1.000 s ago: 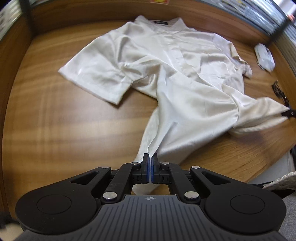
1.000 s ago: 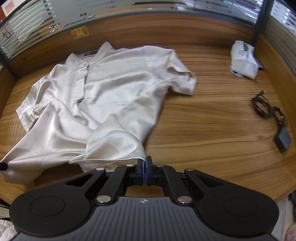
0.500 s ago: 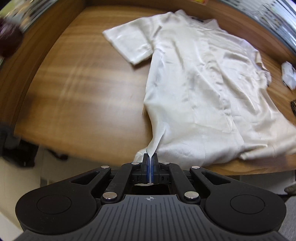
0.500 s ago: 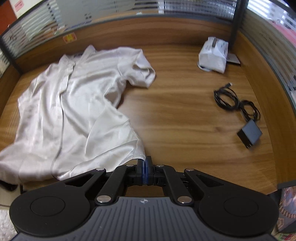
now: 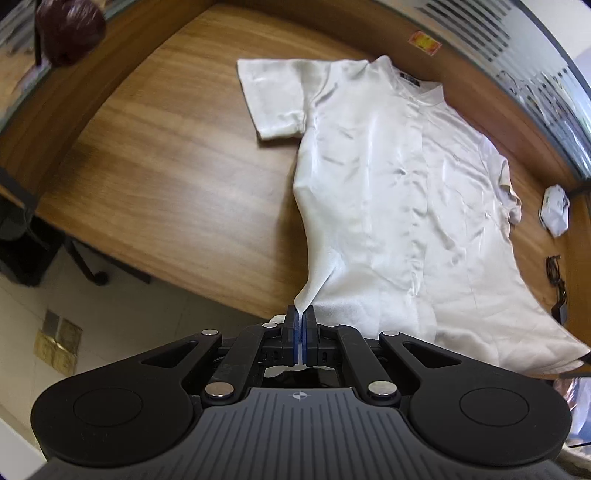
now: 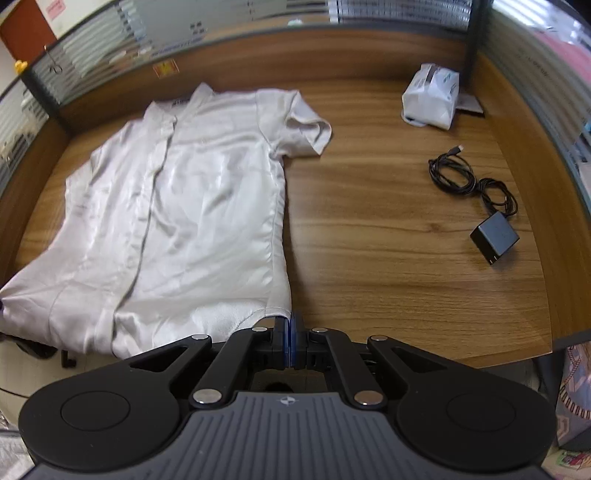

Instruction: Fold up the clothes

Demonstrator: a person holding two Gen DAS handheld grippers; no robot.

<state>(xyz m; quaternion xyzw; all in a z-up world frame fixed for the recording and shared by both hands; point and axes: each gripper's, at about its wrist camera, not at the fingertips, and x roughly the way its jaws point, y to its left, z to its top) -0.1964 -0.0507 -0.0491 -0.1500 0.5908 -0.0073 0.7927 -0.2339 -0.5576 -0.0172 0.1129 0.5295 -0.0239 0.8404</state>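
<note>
The cream short-sleeved shirt [image 5: 399, 206] is spread flat on the table [image 6: 388, 236], ahead of both tools. Its hem corners are pinched by the left tool [image 5: 302, 325] and right tool [image 6: 290, 330]. Spreading seems finished; a sleeve fold is called for next.

An office: wooden desk [image 6: 388, 258] ringed by frosted-glass partitions [image 6: 221, 18].

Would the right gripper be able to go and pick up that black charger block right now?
Probably not yet. The bare desk leaves the way to the charger block free, but the right gripper has its jaws shut on the shirt hem and must let go first.
</note>
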